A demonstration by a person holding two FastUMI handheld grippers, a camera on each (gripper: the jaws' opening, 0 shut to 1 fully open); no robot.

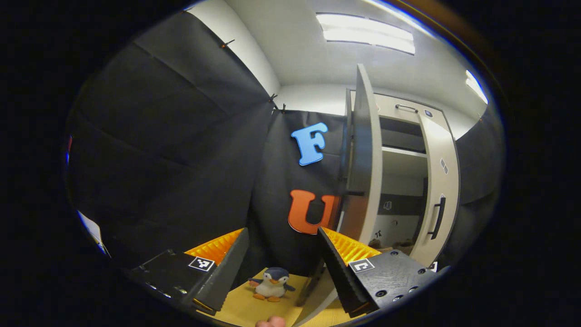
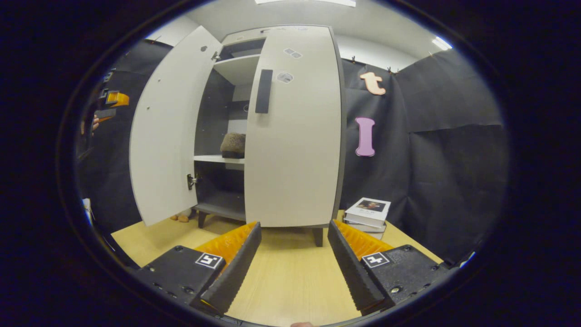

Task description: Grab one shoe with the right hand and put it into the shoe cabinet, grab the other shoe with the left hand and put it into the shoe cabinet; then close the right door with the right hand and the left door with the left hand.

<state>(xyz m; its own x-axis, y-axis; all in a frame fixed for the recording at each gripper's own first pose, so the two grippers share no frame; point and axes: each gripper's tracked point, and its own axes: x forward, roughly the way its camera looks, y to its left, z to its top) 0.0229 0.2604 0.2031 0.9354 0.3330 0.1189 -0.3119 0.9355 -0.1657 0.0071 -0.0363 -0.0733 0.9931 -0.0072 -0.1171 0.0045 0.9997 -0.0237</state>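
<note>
The shoe cabinet (image 2: 290,190) stands ahead of my right gripper (image 2: 294,227), which is open and empty above the wooden floor. The cabinet's left door (image 2: 168,127) swings wide open; the right door (image 2: 295,127) with its dark handle (image 2: 264,91) covers the right half. A brown shoe (image 2: 233,145) rests on the middle shelf. In the left gripper view my left gripper (image 1: 282,236) is open and empty, left of the left door (image 1: 363,159), seen edge-on. Brown shoe material (image 1: 401,245) shows low in the opening beside the right door (image 1: 440,181).
A penguin toy (image 1: 272,284) stands on the floor by the black wall, just beyond my left fingers. A stack of books (image 2: 367,211) lies on the floor right of the cabinet. The other gripper (image 2: 111,104) and a hand show far left, behind the open door.
</note>
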